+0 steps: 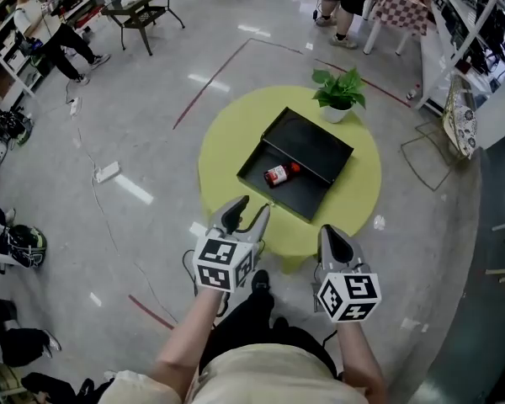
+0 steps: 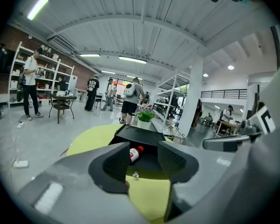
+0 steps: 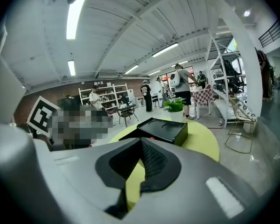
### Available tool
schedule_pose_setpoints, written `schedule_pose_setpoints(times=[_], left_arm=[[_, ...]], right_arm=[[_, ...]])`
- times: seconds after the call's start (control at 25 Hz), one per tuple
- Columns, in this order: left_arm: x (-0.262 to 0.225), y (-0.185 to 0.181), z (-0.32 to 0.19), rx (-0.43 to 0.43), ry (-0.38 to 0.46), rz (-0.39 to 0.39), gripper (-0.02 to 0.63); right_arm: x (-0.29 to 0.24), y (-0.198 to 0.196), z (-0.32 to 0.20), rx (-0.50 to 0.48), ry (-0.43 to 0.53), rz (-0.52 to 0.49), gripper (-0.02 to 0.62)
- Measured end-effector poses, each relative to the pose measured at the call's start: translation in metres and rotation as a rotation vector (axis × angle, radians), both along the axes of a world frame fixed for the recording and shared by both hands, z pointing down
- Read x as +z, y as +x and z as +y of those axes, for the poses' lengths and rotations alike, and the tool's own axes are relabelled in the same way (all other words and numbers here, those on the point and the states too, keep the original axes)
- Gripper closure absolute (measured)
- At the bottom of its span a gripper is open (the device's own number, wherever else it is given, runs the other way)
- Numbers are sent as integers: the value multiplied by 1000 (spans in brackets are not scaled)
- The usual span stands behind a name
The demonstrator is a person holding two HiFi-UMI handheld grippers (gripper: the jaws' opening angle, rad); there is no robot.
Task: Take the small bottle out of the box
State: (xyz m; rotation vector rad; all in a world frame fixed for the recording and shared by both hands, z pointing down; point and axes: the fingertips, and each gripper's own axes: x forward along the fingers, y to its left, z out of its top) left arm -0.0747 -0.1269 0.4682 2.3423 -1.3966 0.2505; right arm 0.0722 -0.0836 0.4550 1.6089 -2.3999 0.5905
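The small bottle [image 1: 279, 173], with a white label and a red cap, lies on its side inside the open black box [image 1: 307, 194] on the round yellow-green table [image 1: 223, 154]. My left gripper [image 1: 252, 207] hovers over the table's near edge, short of the box, open with nothing between its jaws. In the left gripper view the bottle [image 2: 135, 154] shows through the gap of the left gripper [image 2: 142, 160], inside the box [image 2: 141, 133]. My right gripper [image 1: 330, 234] hangs at the near right edge, shut and empty. The right gripper view shows the right gripper [image 3: 140, 146] and the box [image 3: 161, 129] beyond it.
A potted plant [image 1: 337, 95] stands on the table behind the box. People [image 1: 341, 2] stand further back, near a checked table [image 1: 401, 8]. A dark chair [image 1: 143, 11] and shelves [image 1: 34, 7] are at the far left. A cable and power strip [image 1: 107, 172] lie on the floor.
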Motion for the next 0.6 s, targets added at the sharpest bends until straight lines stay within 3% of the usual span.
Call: schedule_pose_setpoints(times=[0.6], left_arm=[[28,18,-48,162,-77,-109,337]], right_arm=[[4,10,-33,94,-18,18,594]])
